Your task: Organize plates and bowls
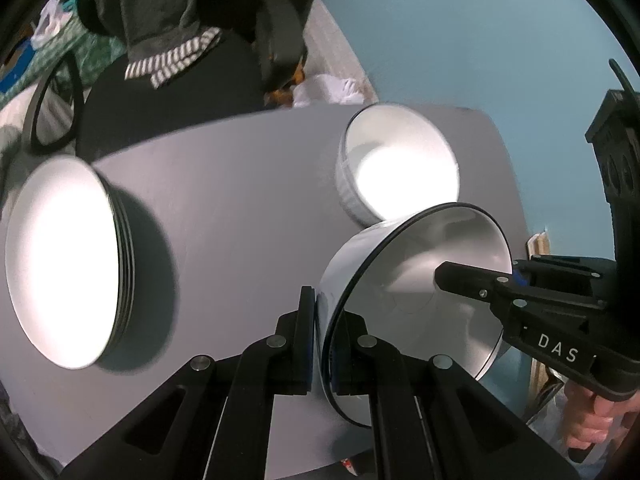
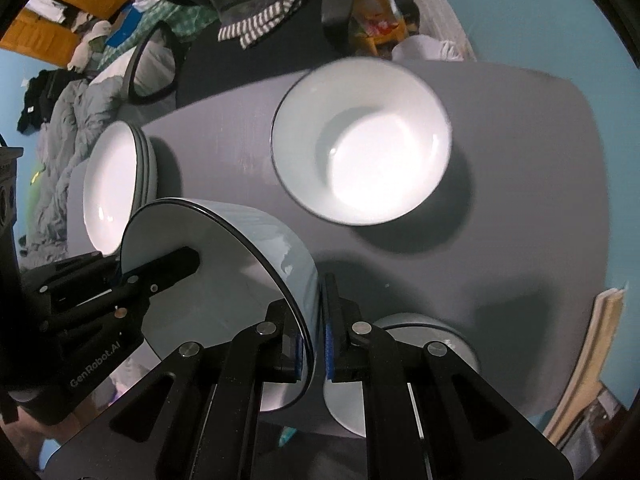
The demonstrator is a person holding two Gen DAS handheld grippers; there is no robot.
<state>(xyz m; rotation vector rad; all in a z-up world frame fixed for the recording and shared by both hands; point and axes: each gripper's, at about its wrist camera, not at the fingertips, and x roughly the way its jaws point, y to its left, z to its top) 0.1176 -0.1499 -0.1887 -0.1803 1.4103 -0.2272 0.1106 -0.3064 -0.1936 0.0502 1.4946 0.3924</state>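
Both grippers hold one white bowl with a dark rim [image 1: 416, 292] [image 2: 224, 288] above the grey table [image 1: 240, 184] [image 2: 520, 200]. My left gripper [image 1: 324, 344] is shut on its left rim. My right gripper [image 2: 316, 344], which also shows in the left wrist view [image 1: 472, 280], is shut on the opposite rim. A second white bowl [image 1: 400, 164] [image 2: 360, 140] sits on the table behind it. A stack of white plates [image 1: 68, 260] [image 2: 116, 184] sits at the table's left. Another bowl [image 2: 424, 344] lies under my right gripper, part hidden.
A black office chair [image 1: 180, 92] with draped clothing stands behind the table. Bedding and clutter [image 2: 60, 120] lie at the left. The blue floor [image 1: 460, 40] surrounds the table. Wooden boards [image 2: 592, 360] lean at the right edge.
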